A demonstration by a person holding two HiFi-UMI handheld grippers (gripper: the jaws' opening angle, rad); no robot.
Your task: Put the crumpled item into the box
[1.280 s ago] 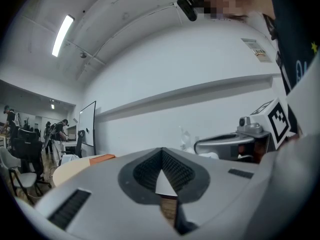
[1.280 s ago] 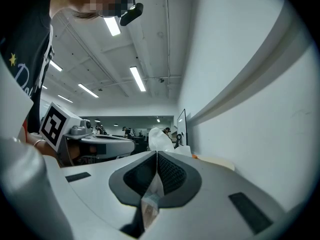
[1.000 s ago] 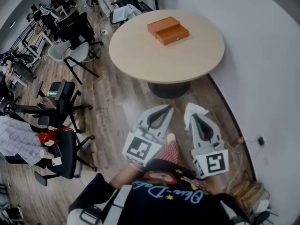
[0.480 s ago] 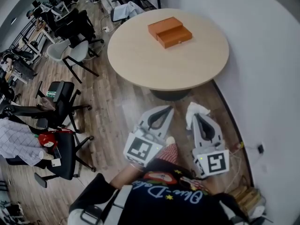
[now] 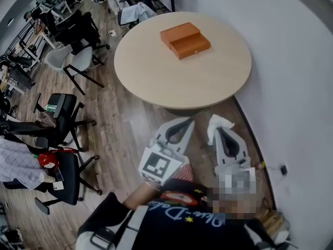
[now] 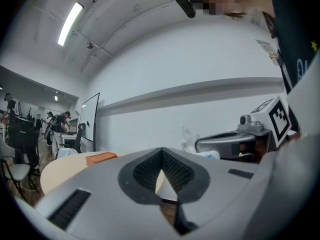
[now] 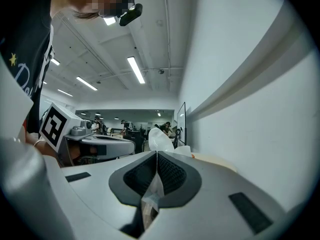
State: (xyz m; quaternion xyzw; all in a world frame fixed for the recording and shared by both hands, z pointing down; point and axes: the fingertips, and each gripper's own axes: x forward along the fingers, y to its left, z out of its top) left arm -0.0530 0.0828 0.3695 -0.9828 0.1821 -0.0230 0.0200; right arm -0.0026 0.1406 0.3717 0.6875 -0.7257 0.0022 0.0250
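While both grippers are held low in the frame, over the wood floor (image 5: 130,119) and short of the table, the crumpled item (image 5: 217,122) is seen clamped in the right gripper (image 5: 218,130), lower right of ctr in the head view. In the right gripper view the jaws are closed on it: white, thin, crinkly stuff is pinched between the ribbed pads (image 7: 170,176), w/ a puff of it sticking out past the tips and a strip showing in the slot below. The left gripper (image 5: 188,122) is held just beside it, to the left in the frame. In the left gripper view its jaws are pressed together at the tips w/ nothing between them; only a slit of table and floor is seen lower down. The box (image 5: 185,39), orange, is set on the round table (image 5: 156,72) at upper ctr of the head view, well apart from both grippers. It is seen as 2 flat oblong parts side by side, touching; whether it's open can't be told. Office chairs (image 5: 73,61) are scattered along the left edge, and the right side is filled by a white wall (image 5: 296,87).
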